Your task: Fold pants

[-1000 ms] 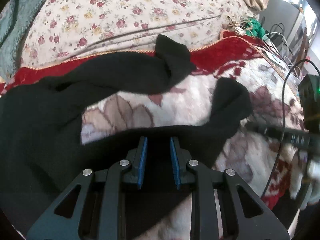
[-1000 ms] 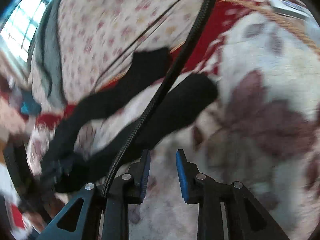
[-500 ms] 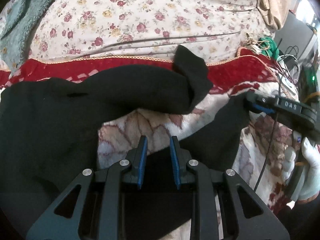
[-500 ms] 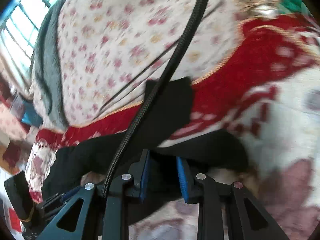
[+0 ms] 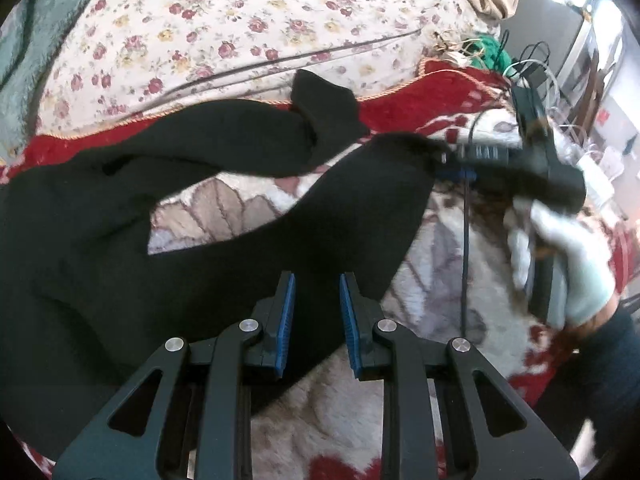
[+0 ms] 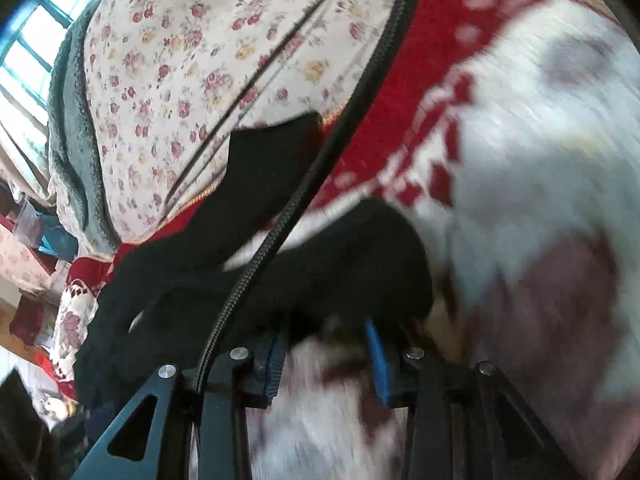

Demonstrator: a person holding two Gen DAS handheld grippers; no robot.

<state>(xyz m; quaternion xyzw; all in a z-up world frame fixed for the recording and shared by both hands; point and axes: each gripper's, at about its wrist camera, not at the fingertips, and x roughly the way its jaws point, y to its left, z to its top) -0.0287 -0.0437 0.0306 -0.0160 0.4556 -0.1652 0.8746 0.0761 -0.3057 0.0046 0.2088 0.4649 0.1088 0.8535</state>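
Bedding fills both views: a floral sheet [image 5: 224,36] at the far side, and nearer a plush red-and-white blanket [image 5: 432,264] with a corded edge. Cables and a window sit at the room's right edge. Black pants [image 5: 168,240] sprawl across the blanket, legs spread toward the sheet. The left gripper [image 5: 316,308] hangs over the near leg, jaws narrowly parted, gripping nothing. The right gripper [image 6: 326,354] – blurred – meets that leg's cuff; its grip cannot be told.
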